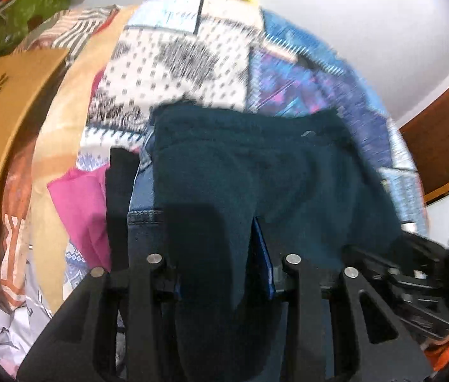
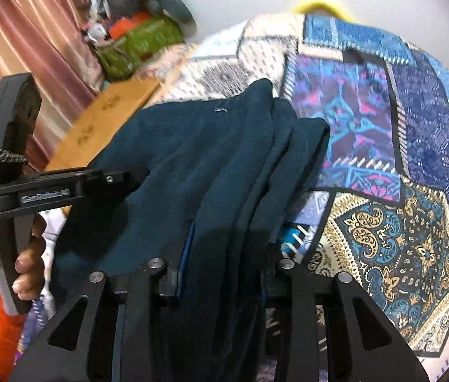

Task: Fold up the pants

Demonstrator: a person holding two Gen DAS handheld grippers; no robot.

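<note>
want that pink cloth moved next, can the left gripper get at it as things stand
Probably not yet: the left gripper is clamped on the dark teal fleece pants, which drape across its front. The pink cloth itself lies uncovered beside it.

The pants (image 2: 199,165) are spread on the quilt (image 2: 399,146) of the bed, with folds held in both claws. A wooden board (image 1: 5,102) is seen left of the bed, bags (image 2: 135,44) behind it.

Dark teal pants (image 2: 211,159) bunch over both tongs, hiding every fingertip (pad contact cannot be told). Patchwork bedspread (image 1: 192,63) is motion-blurred in the left view; the yellow object (image 2: 320,4) behind it is mostly hidden.
</note>
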